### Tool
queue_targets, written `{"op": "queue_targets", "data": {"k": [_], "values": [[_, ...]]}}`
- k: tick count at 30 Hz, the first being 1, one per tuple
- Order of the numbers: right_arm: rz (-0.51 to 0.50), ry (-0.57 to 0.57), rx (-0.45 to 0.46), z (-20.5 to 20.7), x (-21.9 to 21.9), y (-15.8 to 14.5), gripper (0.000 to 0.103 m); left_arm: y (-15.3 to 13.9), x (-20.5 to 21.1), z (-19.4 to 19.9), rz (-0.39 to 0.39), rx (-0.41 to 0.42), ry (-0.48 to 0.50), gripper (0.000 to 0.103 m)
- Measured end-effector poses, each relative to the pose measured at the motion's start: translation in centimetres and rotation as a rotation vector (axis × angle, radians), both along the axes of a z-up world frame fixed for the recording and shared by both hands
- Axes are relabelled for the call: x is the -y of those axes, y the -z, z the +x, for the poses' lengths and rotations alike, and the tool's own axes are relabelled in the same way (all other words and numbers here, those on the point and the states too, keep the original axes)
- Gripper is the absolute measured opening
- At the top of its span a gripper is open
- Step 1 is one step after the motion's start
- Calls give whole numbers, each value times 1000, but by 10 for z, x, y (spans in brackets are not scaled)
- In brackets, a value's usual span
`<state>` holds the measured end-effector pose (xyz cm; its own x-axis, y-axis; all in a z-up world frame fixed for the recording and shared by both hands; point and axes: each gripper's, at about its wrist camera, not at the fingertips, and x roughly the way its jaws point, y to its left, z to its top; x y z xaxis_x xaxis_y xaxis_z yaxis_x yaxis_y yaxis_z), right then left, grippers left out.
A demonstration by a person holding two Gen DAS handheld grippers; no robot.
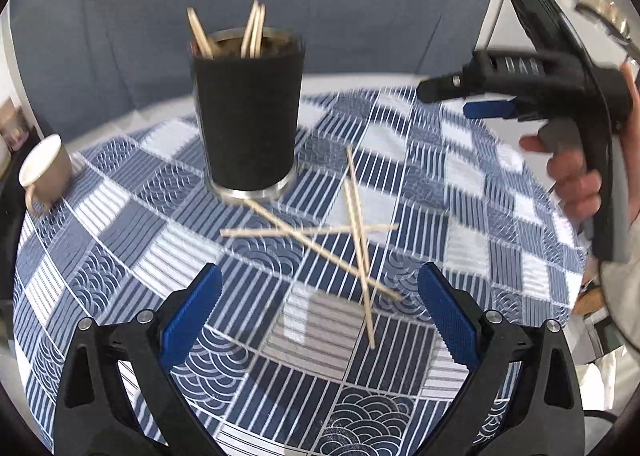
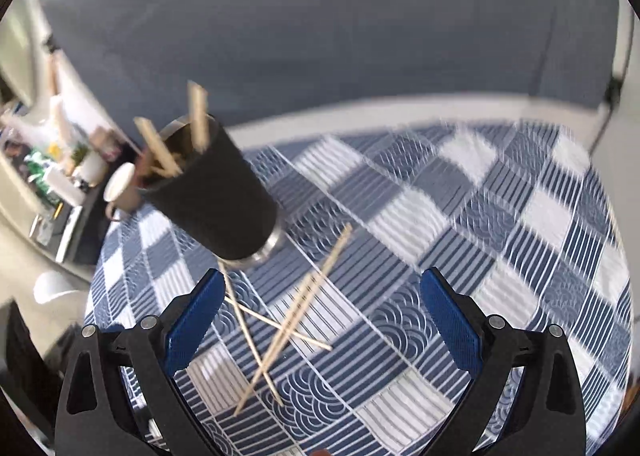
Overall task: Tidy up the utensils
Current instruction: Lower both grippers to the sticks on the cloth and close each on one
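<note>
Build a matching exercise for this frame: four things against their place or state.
Things:
1. black cup
2. loose chopsticks
3. beige mug
4. left gripper

Place or state:
A. crossed flat on the tablecloth
B. near the table's far left edge
C. open, holding nothing
D. upright, chopsticks standing inside

Pairs: 1-D, 2-A, 3-B, 4-C

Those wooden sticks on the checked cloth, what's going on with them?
A person is tidying chopsticks into a black cup using two tools. Several already stand in the cup; four loose chopsticks lie crossed on the blue patterned tablecloth in front of it. The left hand-held gripper hangs open above the pile, and the right hand-held gripper is open too. Neither holds anything.
</note>
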<state>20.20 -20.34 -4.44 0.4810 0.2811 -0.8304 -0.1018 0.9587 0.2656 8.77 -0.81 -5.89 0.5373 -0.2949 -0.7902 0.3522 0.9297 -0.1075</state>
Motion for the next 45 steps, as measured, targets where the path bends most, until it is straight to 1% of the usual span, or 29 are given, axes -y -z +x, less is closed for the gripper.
{"op": "queue_targets", "data": {"k": [2, 4, 7, 9, 10, 13, 15, 20, 21, 24, 26, 28, 30, 32, 33, 35, 41, 45], "values": [[12, 23, -78, 12, 4, 20, 94, 14, 2, 2, -1, -25, -7, 92], [18, 32, -111, 19, 4, 33, 94, 24, 3, 5, -4, -47, -7, 90], [-8, 61, -176, 35, -3, 54, 94, 39, 6, 11, 17, -83, -11, 89], [-30, 89, -220, 45, -7, 66, 94, 42, 7, 12, 10, -97, 7, 89], [-41, 107, -236, 51, -10, 71, 94, 45, 9, 13, 19, -101, 18, 89], [-74, 148, -274, 64, -15, 84, 94, 53, 14, 18, 43, -109, 46, 89], [-89, 169, -294, 71, -19, 92, 94, 58, 15, 22, 30, -130, 56, 89], [-167, 224, -328, 83, -23, 105, 94, 64, 17, 29, 33, -138, 69, 89], [-176, 245, -348, 85, -22, 110, 94, 66, 17, 32, 34, -150, 71, 89], [-155, 276, -391, 86, -19, 123, 94, 71, 16, 37, 40, -169, 88, 88], [-161, 299, -409, 86, -18, 130, 94, 76, 18, 39, 67, -177, 106, 86], [-147, 318, -417, 85, -17, 134, 95, 77, 18, 40, 80, -177, 115, 85], [-162, 328, -410, 85, -18, 135, 95, 78, 18, 40, 62, -188, 113, 85], [-209, 312, -416, 85, -25, 137, 95, 79, 18, 40, 49, -195, 116, 85], [-223, 305, -413, 85, -27, 137, 95, 80, 20, 40, 54, -191, 121, 85], [-210, 321, -413, 85, -26, 137, 96, 81, 23, 39, 70, -188, 134, 85], [-215, 323, -410, 80, -32, 137, 97, 83, 29, 41, 87, -184, 142, 85], [-217, 354, -392, 78, -34, 138, 97, 86, 38, 41, 112, -169, 138, 85]]}}
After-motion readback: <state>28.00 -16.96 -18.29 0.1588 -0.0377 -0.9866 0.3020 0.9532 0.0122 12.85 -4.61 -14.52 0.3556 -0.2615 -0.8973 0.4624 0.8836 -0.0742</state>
